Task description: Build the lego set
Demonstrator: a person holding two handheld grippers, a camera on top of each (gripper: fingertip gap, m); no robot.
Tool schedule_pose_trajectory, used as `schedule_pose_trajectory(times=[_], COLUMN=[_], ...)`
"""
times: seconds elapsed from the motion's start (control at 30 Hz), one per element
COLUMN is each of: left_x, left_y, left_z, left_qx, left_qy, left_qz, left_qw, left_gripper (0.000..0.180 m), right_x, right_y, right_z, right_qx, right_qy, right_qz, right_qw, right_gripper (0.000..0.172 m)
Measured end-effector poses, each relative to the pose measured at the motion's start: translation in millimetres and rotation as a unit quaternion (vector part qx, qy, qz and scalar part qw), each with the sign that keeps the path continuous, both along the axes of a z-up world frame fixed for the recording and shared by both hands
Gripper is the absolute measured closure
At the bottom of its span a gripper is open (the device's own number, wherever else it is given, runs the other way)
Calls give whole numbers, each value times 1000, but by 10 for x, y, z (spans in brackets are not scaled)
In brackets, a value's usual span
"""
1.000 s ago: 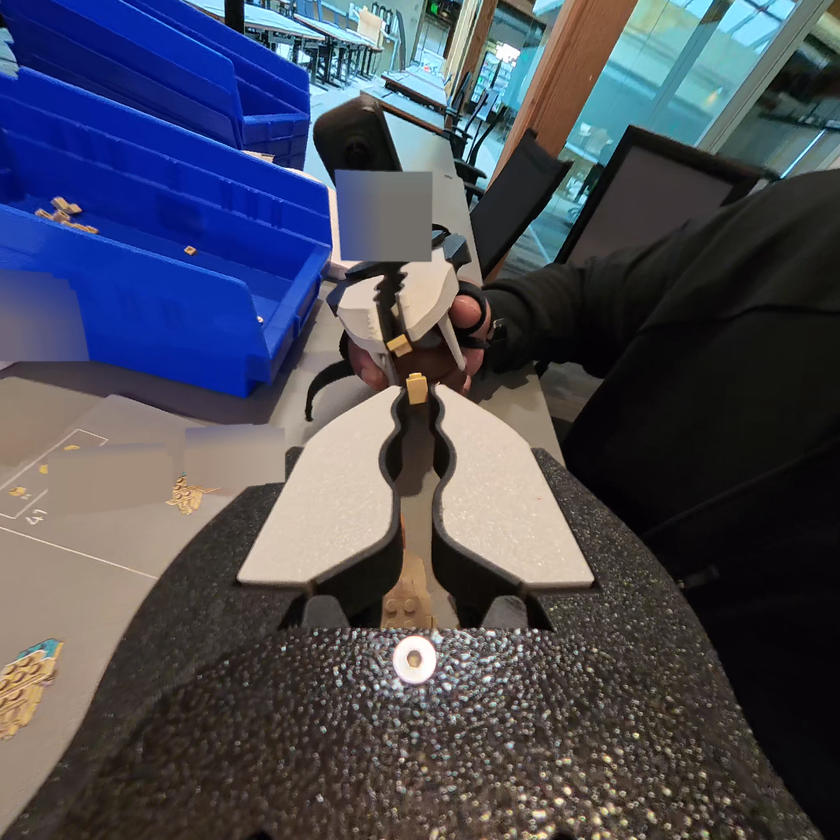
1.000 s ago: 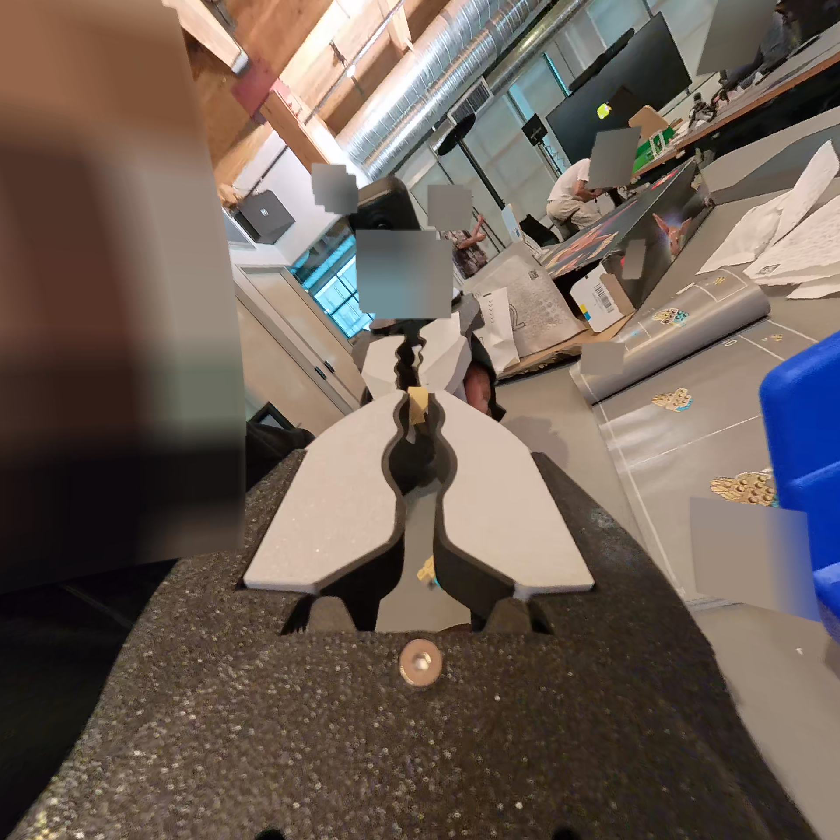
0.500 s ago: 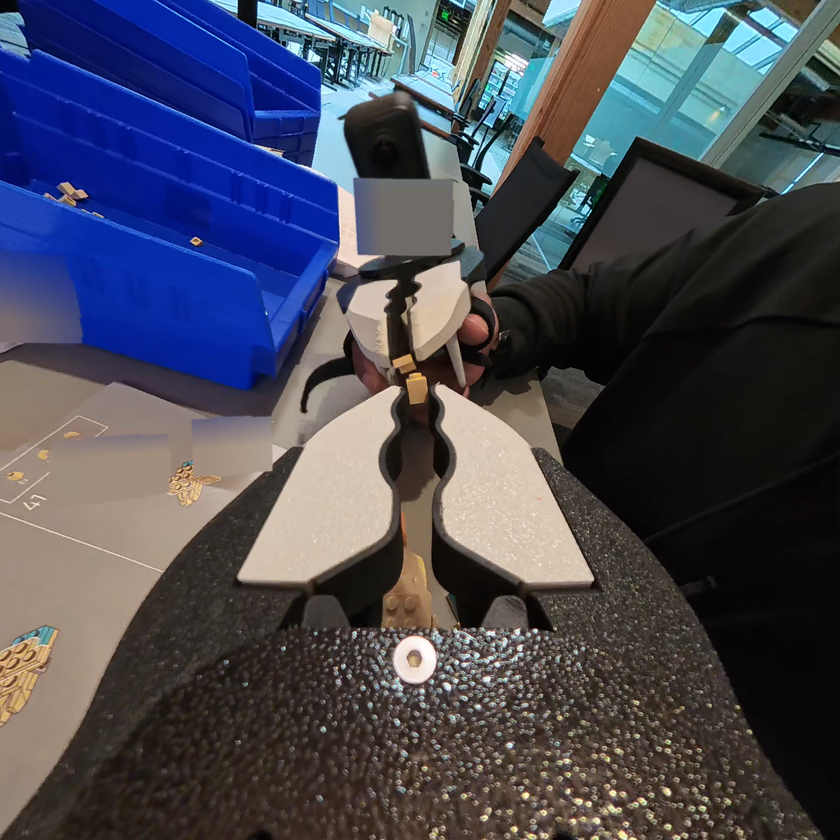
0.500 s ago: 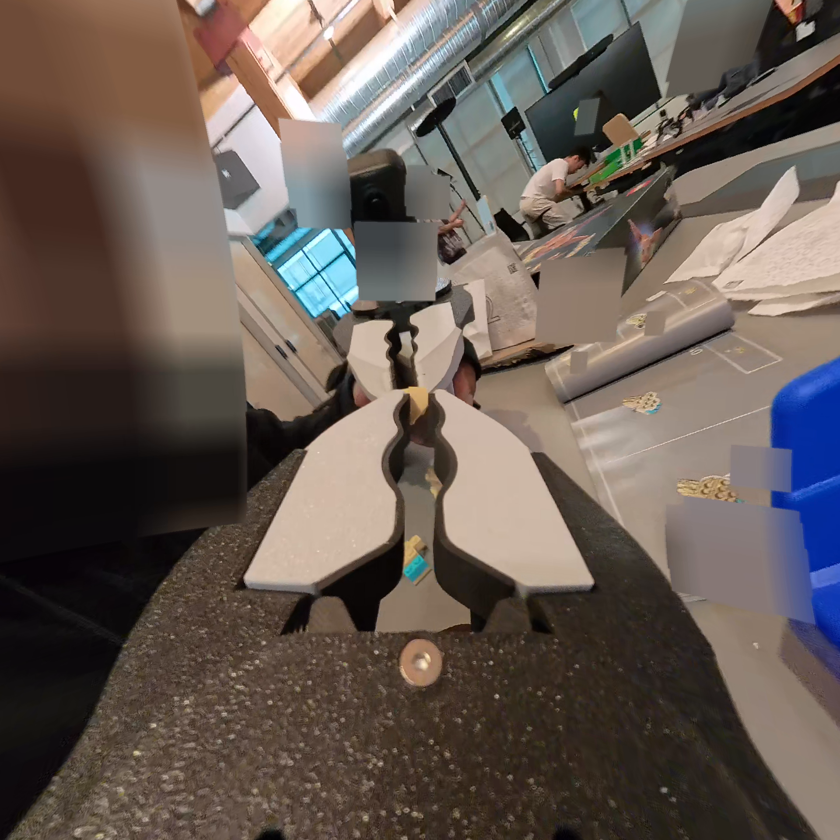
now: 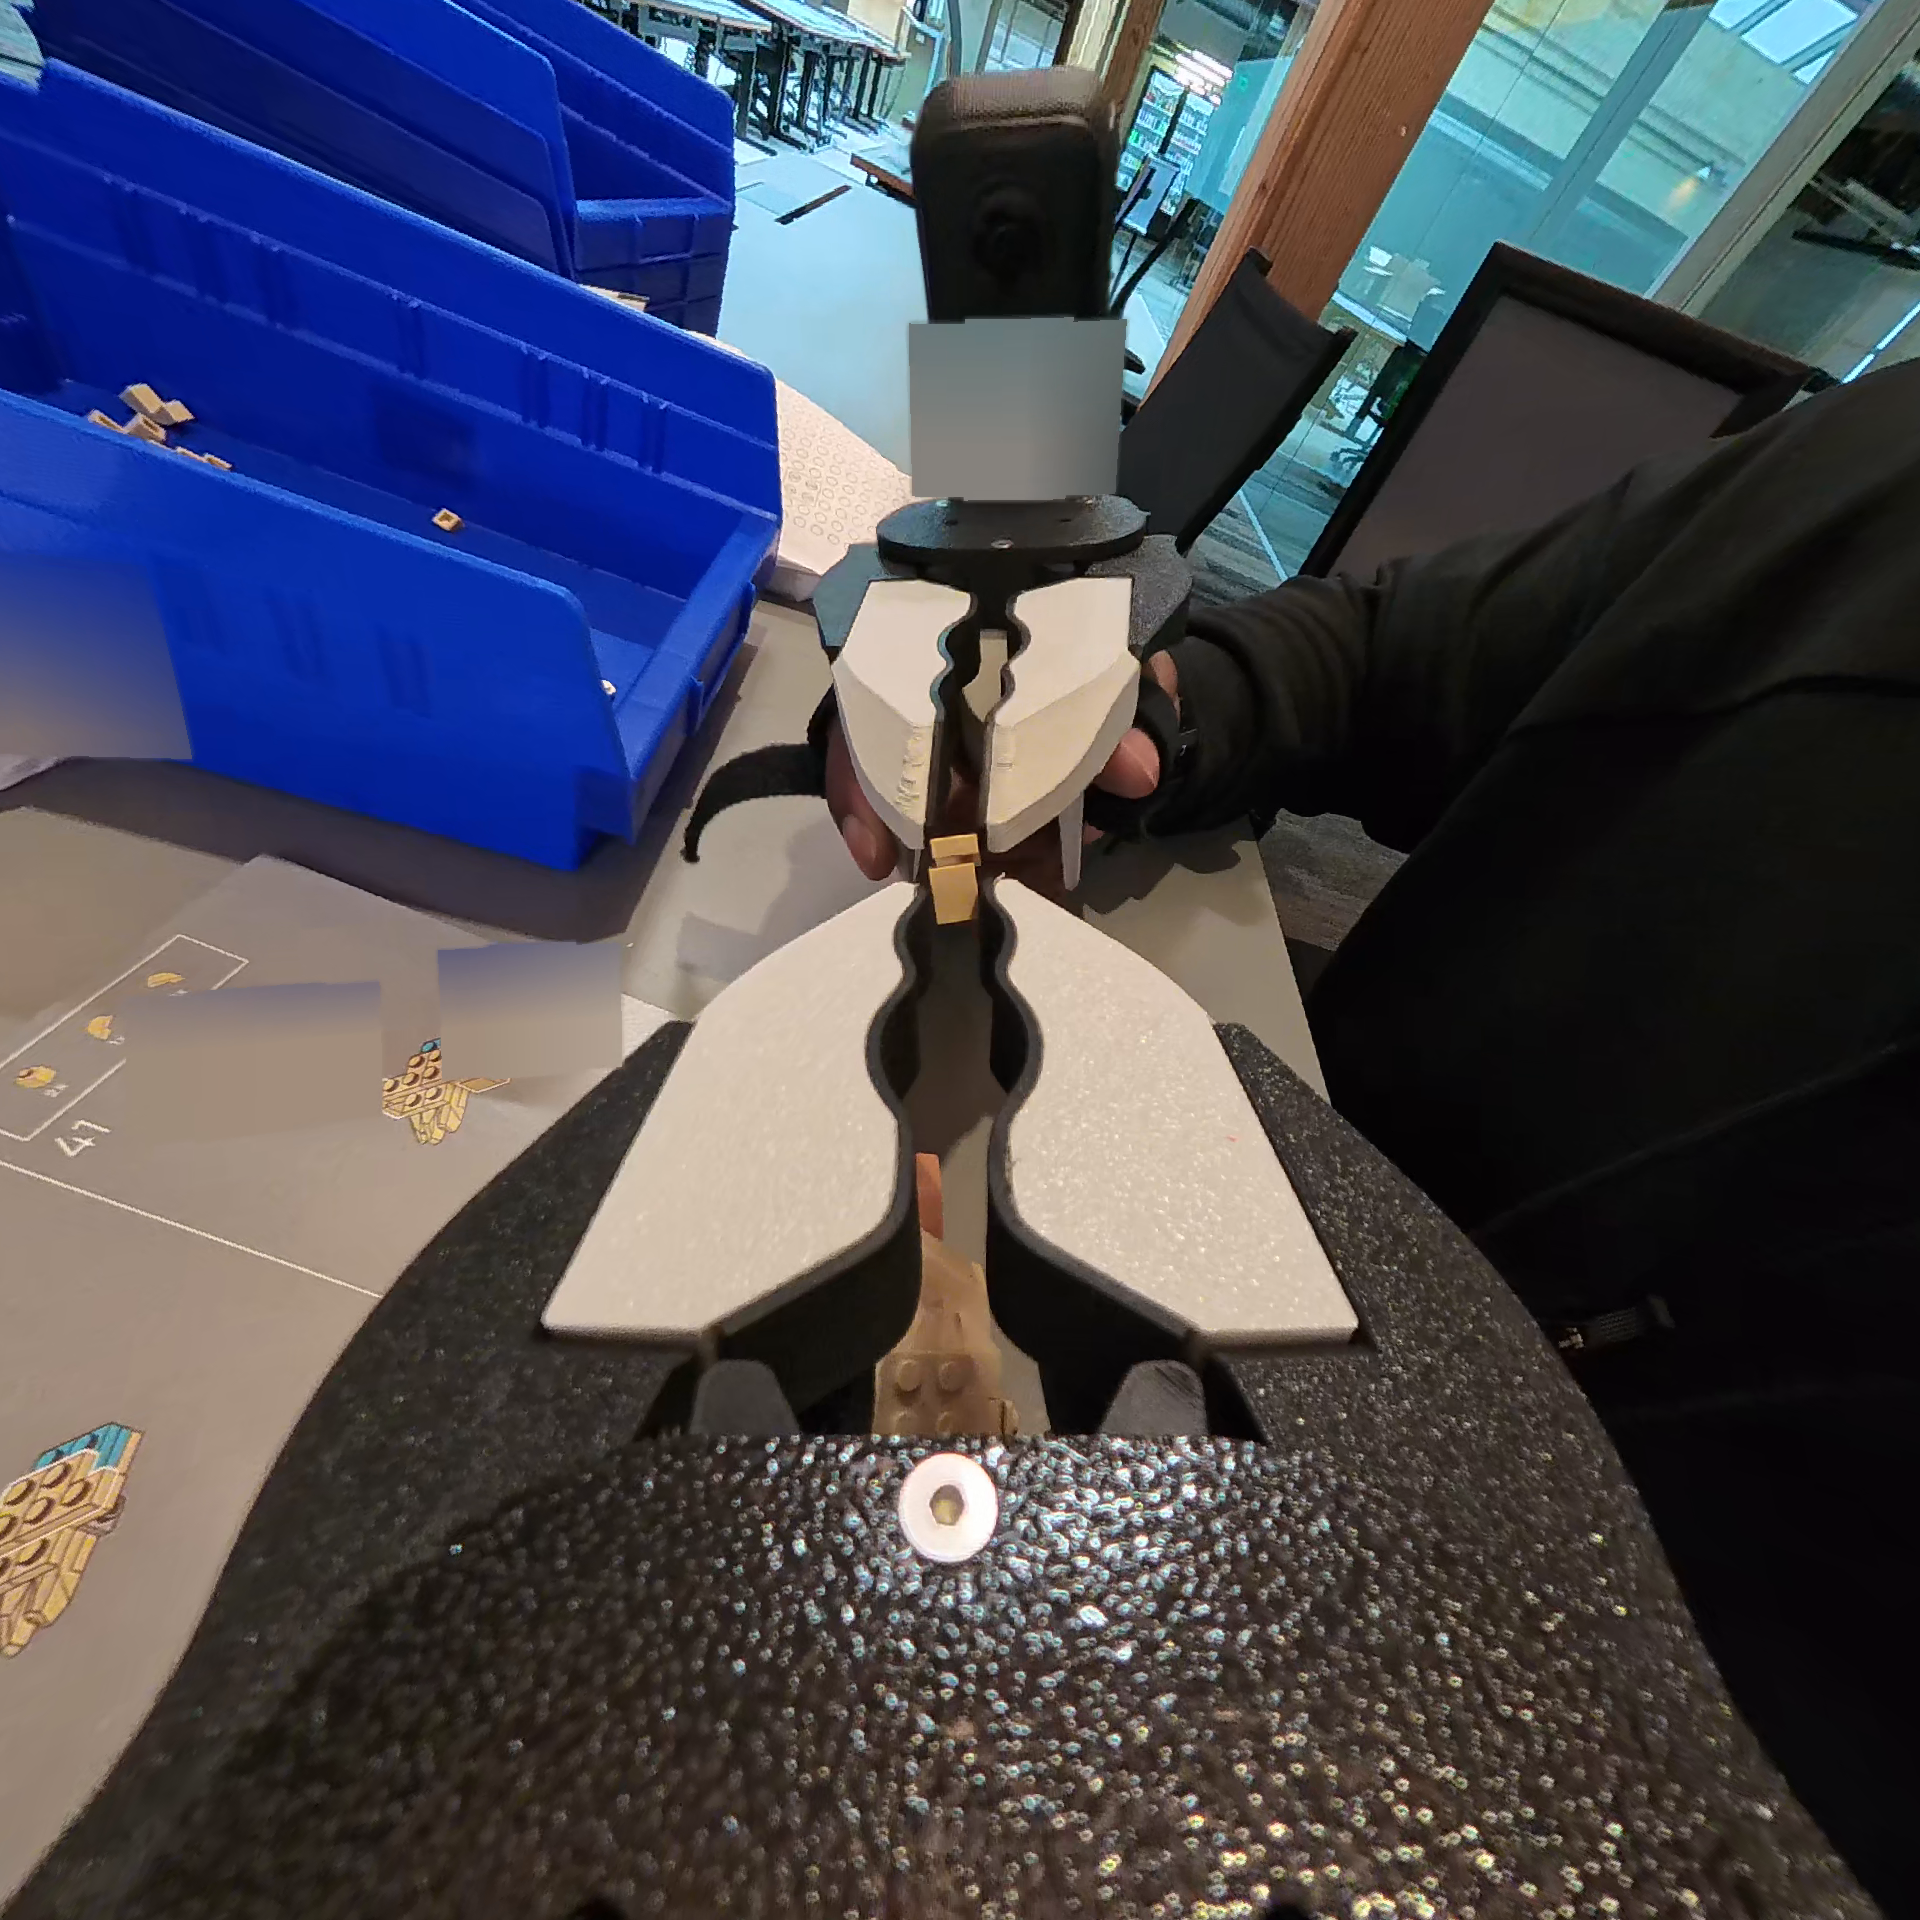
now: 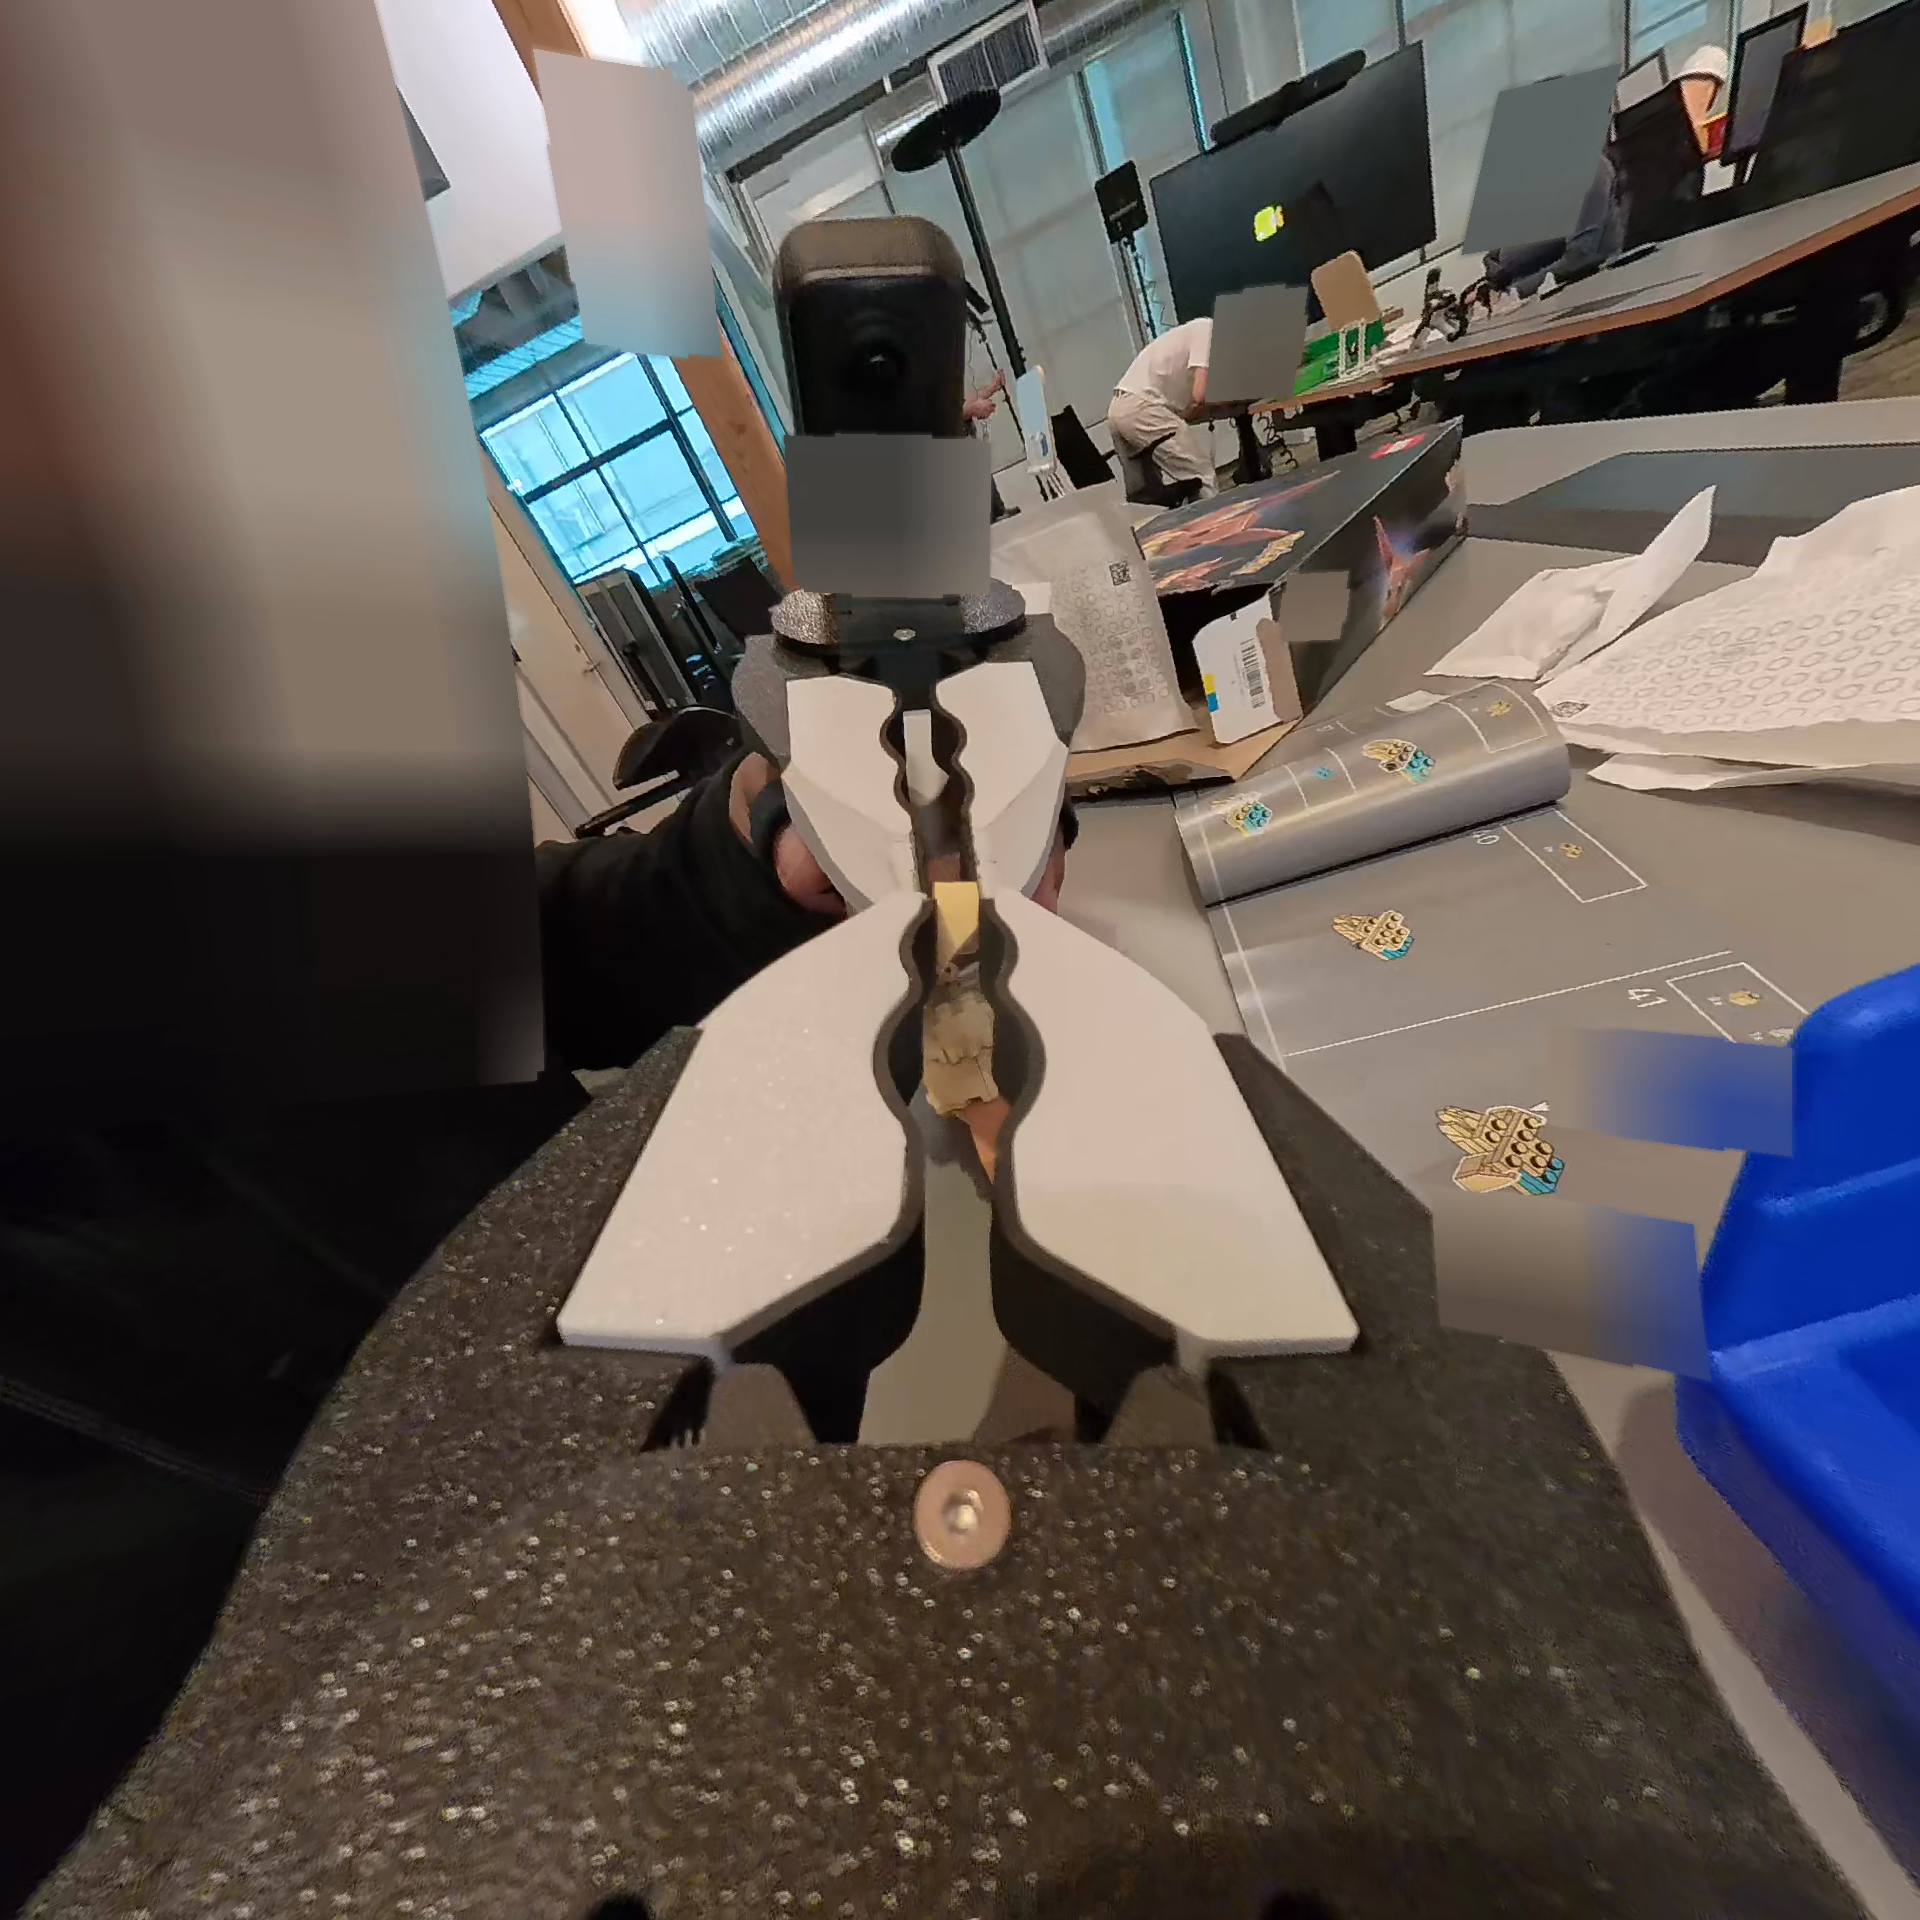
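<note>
Facing tip to tip above the grey table [image 5: 1195, 894], the left gripper [image 5: 953, 896] pinched one tan brick [image 5: 951, 894] and the right gripper [image 6: 954, 914] another tan piece [image 6: 954, 906], beside blue bins [image 5: 416, 582].

1. A grey table [image 5: 1195, 935] carries blue bins [image 5: 416, 582] at the upper left of the left wrist view.
2. A grey instruction sheet [image 5: 229, 1226] lies at the left.
3. In the right wrist view, white paper bags [image 6: 1745, 644] and a dark box [image 6: 1340, 551] lie at the upper right.
</note>
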State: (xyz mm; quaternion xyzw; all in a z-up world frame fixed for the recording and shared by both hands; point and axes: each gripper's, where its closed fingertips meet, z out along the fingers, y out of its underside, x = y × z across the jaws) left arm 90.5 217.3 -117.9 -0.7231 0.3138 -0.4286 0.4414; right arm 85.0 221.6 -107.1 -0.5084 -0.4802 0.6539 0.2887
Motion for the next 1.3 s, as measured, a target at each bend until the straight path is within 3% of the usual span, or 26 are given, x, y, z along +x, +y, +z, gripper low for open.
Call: schedule_pose_trajectory(times=[0.83, 1.07, 1.3], left_x=[55, 40, 18], left_y=[-91, -68, -39], left_z=[-107, -101, -143], left_qx=[32, 24, -2], left_qy=[67, 74, 80], left_qz=[-36, -20, 0], left_qw=[997, 997, 997], left_gripper=[173, 173, 173], right_x=[60, 46, 30], right_y=[-116, -96, -63], right_z=[-121, -121, -180], right_qx=[42, 122, 235], right_qy=[-68, -73, -90], right_qz=[43, 3, -42], right_qw=[996, 990, 967], right_gripper=[165, 165, 168])
